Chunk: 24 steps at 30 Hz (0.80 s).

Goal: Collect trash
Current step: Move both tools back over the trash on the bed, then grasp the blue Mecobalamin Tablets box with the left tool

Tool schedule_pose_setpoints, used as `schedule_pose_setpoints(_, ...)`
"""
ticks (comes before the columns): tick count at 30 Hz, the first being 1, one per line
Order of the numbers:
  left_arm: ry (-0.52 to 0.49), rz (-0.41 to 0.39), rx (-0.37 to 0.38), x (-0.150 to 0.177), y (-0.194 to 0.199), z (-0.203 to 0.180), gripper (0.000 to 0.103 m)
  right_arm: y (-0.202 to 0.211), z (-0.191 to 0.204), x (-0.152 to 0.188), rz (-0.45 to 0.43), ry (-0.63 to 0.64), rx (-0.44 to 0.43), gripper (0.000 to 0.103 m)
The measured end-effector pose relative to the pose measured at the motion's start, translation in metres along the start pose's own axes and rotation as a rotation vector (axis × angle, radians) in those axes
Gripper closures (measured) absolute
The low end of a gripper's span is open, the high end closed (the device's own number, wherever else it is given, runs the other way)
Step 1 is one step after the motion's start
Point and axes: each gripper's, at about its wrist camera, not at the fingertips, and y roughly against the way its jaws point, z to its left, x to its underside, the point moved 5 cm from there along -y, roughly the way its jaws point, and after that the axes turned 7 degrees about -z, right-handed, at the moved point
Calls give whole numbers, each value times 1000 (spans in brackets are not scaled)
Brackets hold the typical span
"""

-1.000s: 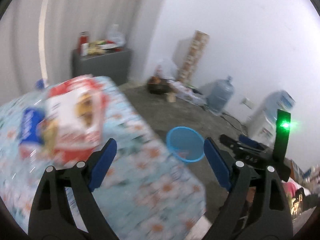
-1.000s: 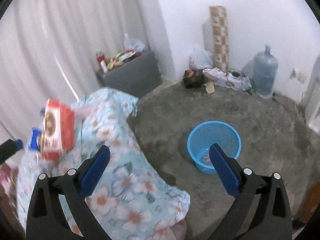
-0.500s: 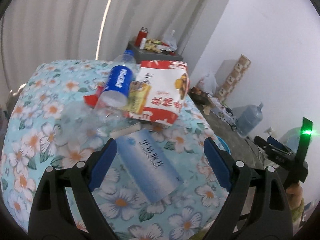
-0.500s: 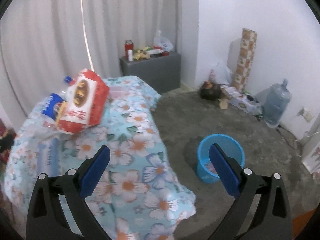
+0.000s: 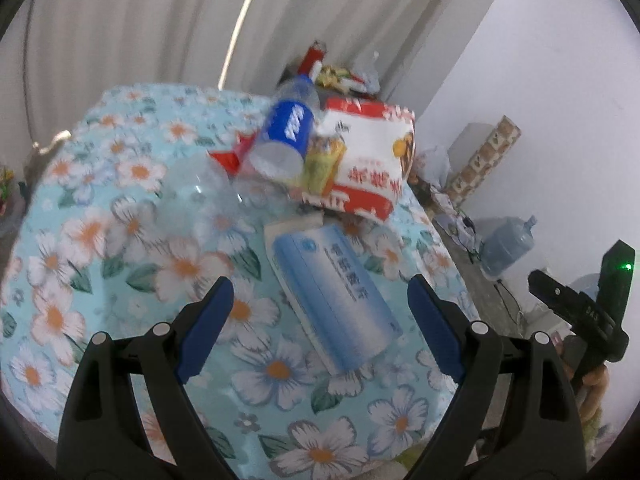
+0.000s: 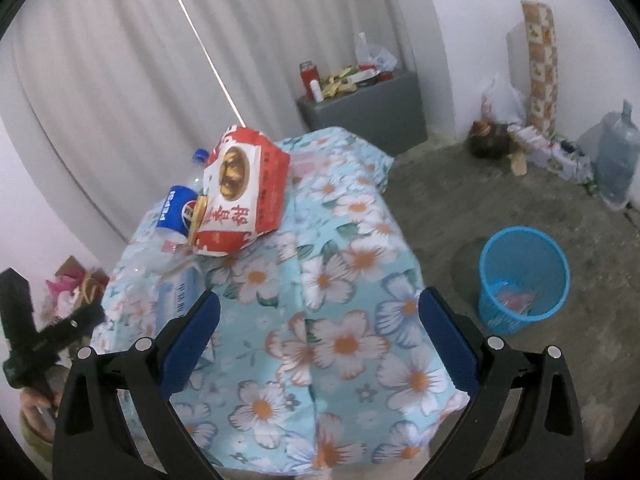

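On the flowered tablecloth (image 5: 96, 240) lies a pile of trash: a pale blue tissue pack (image 5: 336, 300), a red and white snack bag (image 5: 368, 164), a plastic bottle with a blue label (image 5: 288, 128) and a crumpled clear bottle (image 5: 196, 200). My left gripper (image 5: 318, 320) hovers open just above the near end of the tissue pack, nothing between its fingers. My right gripper (image 6: 320, 340) is open over the cloth's near right part, apart from the snack bag (image 6: 244, 196) and the bottle (image 6: 176, 212). A blue bin (image 6: 520, 276) stands on the floor to the right.
A grey cabinet (image 6: 372, 108) with cans and wrappers stands at the back by the curtain. A large water jug (image 6: 616, 156), a patterned roll (image 6: 540, 64) and bags lie along the far wall. The floor around the bin is bare concrete. The other gripper's body (image 6: 44, 332) shows at left.
The left gripper swung from the bin side over the table and came down closer to the tissue pack. The right view turned left, bringing more of the table under its fingers.
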Motion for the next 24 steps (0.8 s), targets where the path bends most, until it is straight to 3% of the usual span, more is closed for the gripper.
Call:
schedule_pose_setpoints(4, -4, 93, 11, 13, -29, -12, 17, -7, 1, 4, 24, -22, -13, 6)
schedule_pose_setpoints(8, -5, 147, -38, 19, -61, -22, 17, -10, -2, 7, 38, -31, -8, 6)
schedule_pose_setpoints(14, -27, 157, -224, 22, -100, -21, 16, -14, -13, 9, 47, -63, 1, 6)
schedule_pose_setpoints(18, -21, 160, -257, 25, -111, -23, 14, -18, -19, 12, 57, -80, 1, 6)
schedule_pose_setpoints(24, -92, 147, -327, 26, -119, -35, 14, -26, -24, 16, 76, -96, -9, 6)
